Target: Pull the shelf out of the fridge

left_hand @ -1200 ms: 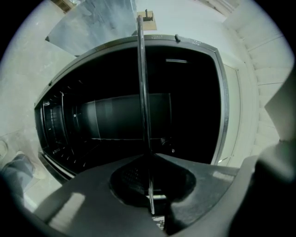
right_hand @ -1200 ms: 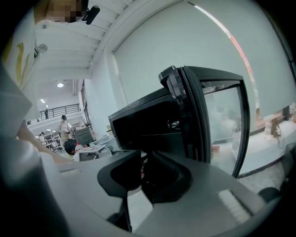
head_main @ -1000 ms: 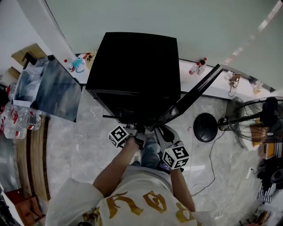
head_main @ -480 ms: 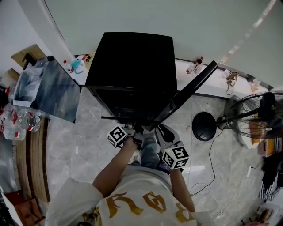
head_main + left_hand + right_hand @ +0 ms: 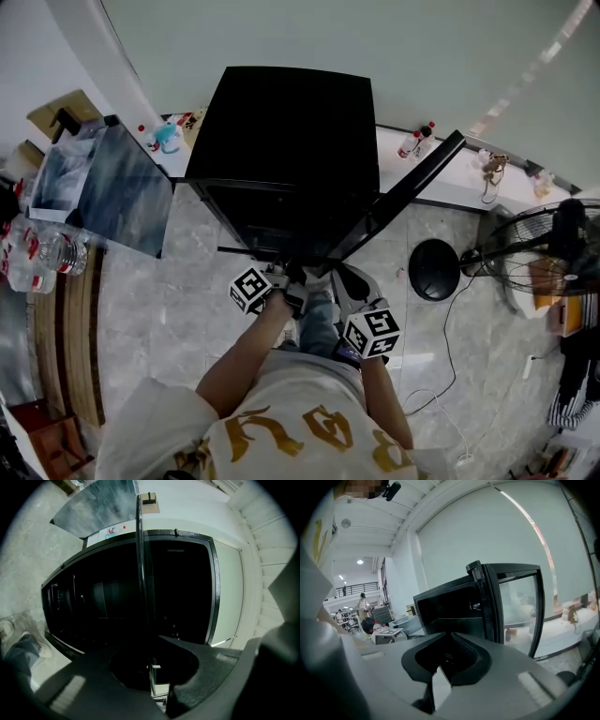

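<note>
fridge (image 5: 281, 131) before person (image 5: 281, 427), door (image 5: 403, 202) right, fan (image 5: 534, 253) beyond

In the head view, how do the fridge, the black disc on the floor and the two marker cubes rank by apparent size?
1. The fridge, by far the largest.
2. The disc.
3. The left cube and right cube: they look alike, so I do not rank them. Both are nearer the camera than the disc.

Large gold letters run across the near chest of the person's white shirt (image 5: 281, 439), but they are upside down and cut off by folds, so no word can be read. The marker cubes (image 5: 251, 289) carry only black-and-white square patterns. Labels on the bottles (image 5: 419, 142) far right of the black fridge (image 5: 281, 131) are too small to read.
</note>
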{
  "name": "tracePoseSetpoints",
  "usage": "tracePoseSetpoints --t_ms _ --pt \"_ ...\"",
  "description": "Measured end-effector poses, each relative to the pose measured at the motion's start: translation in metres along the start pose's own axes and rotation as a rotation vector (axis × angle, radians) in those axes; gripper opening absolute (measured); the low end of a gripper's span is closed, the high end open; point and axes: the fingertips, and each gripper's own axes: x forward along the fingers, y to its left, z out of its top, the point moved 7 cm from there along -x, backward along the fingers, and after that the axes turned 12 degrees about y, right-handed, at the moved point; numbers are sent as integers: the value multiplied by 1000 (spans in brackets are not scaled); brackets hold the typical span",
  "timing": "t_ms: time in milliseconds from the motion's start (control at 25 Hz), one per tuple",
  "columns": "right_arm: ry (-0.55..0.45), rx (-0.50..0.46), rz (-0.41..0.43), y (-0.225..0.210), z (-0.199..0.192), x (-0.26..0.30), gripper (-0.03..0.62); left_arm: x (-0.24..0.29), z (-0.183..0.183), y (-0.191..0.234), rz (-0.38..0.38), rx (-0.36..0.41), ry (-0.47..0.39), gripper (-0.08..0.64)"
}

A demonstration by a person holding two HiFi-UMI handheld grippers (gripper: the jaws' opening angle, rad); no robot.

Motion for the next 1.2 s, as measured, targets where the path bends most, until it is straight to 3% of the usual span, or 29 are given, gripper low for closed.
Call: tracePoseSetpoints --t_ms 440,1200 --pt "15 18 -77 -11 4 3 23 0 -1 0 6 -11 7 20" --pt "34 21 -91 -14 3 11 23 1 1 2 10 -20 21 23"
